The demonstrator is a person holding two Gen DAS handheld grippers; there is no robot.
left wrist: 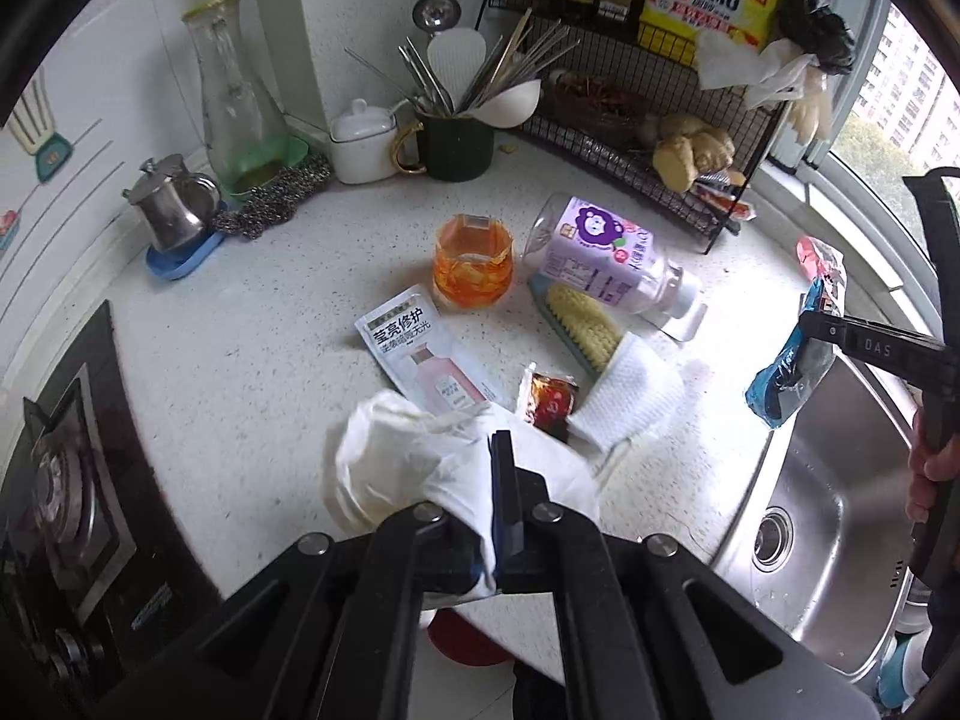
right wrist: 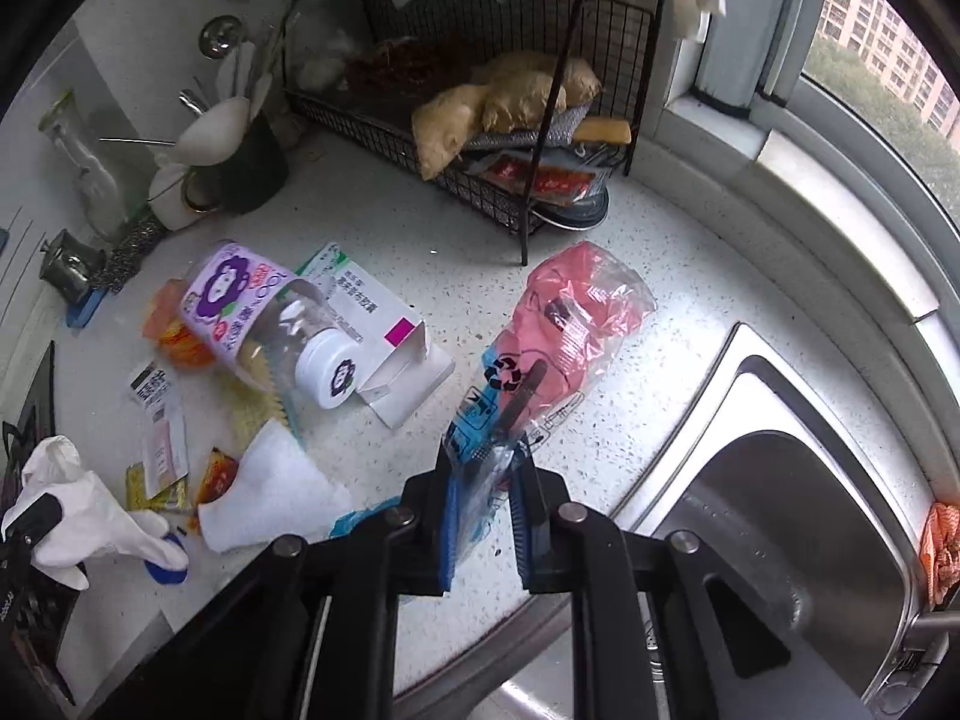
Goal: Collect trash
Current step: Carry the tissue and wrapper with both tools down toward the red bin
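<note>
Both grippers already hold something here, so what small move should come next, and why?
Probably carry both loads off to a bin, which is not in view. The left gripper is shut on the white glove, the right gripper on the plastic wrapper, so neither could take the bottle.

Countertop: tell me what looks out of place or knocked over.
The purple-labelled bottle lies on its side, resting over a corn cob, not upright. Wrappers, a sachet and a crumpled paper towel are scattered around the orange glass, which stands upright. No spill is visible.
</note>
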